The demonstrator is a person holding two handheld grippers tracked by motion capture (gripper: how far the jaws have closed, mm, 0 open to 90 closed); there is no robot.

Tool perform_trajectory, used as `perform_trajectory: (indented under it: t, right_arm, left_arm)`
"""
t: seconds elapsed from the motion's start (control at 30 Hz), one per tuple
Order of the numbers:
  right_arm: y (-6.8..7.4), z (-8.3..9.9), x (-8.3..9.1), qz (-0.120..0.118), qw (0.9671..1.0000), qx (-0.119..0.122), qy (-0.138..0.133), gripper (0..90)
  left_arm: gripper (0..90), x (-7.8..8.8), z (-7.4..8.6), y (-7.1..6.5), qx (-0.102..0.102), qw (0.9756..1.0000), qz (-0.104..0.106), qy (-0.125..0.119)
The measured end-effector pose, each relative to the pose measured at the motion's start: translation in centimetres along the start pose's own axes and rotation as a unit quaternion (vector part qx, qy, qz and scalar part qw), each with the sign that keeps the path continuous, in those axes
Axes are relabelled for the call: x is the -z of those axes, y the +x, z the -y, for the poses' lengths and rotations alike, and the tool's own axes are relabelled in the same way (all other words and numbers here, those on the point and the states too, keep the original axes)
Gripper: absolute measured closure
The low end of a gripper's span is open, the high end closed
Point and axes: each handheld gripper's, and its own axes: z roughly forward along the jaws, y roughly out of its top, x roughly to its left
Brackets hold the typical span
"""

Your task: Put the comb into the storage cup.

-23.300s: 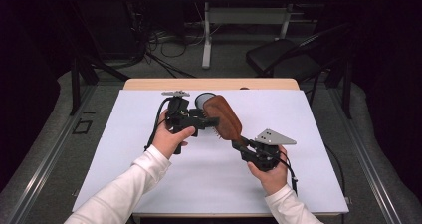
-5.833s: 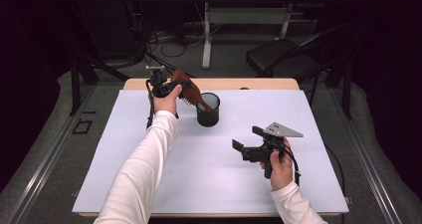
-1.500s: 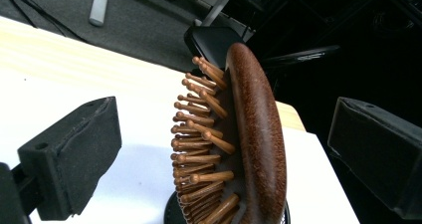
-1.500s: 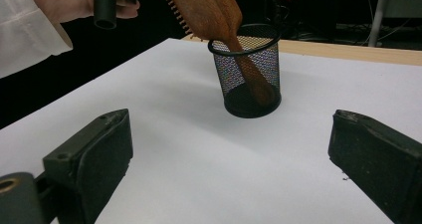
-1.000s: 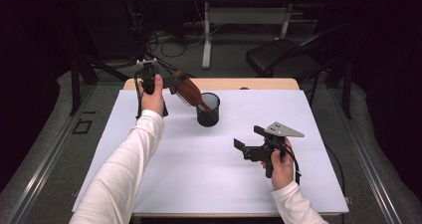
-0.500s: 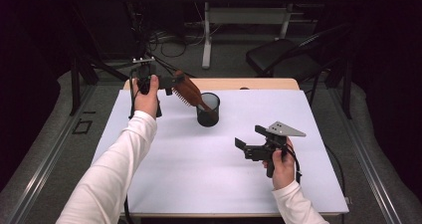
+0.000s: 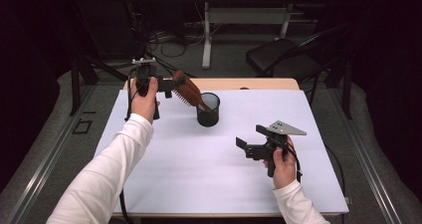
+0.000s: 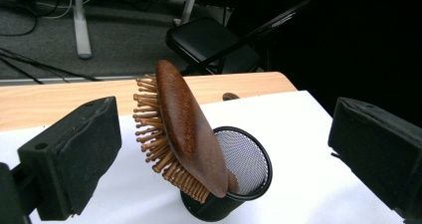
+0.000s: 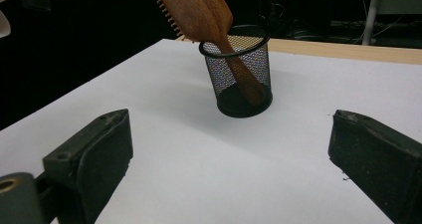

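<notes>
No text, label, brand, number or sign can be read in any of the views.

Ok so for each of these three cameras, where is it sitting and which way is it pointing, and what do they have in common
High view: above the person's side, looking forward and down on the table; both sleeved forearms, left gripper, right gripper.
Left gripper view: rides the left gripper, looking between open jaws at the hairbrush leaning in the mesh cup.
Right gripper view: rides the right gripper, low over the table, jaws open, facing the cup.
Shared: all three show the hairbrush standing handle-down in the cup.
</notes>
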Motion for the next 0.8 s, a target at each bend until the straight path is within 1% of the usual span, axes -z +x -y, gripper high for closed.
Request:
perform_trajectory:
  t: [0.27, 0.4, 0.6, 0.63, 0.73, 0.8]
  right_arm:
    - [-0.2, -0.4, 0.2, 0.001, 1.0, -0.005, 0.004, 3.3]
    - [-0.2, -0.7, 0.6, 0.003, 1.0, 0.001, 0.006, 3.3]
    - [-0.2, -1.2, 1.5, 0.014, 0.9997, 0.015, 0.012, 3.0]
    - [-0.3, -1.3, 1.7, 0.016, 0.9996, 0.02, 0.014, 2.9]
    - [-0.2, -1.5, 2.1, 0.018, 0.9994, 0.024, 0.016, 2.7]
    - [-0.3, -1.6, 2.3, 0.02, 0.9993, 0.028, 0.016, 2.6]
  left_arm:
    - [0.3, 1.0, 0.4, -0.6, -0.022, 0.9997, 0.01, 0.009]
    - [0.3, 1.9, 0.5, -0.7, -0.032, 0.9993, 0.015, 0.008]
    - [0.3, 3.1, 1.0, -0.7, -0.042, 0.9988, 0.025, 0.011]
    - [0.3, 3.3, 1.1, -0.7, -0.043, 0.9987, 0.026, 0.013]
    - [0.3, 3.8, 1.4, -0.7, -0.05, 0.9983, 0.027, 0.017]
    - [0.3, 4.2, 1.6, -0.7, -0.051, 0.9982, 0.027, 0.016]
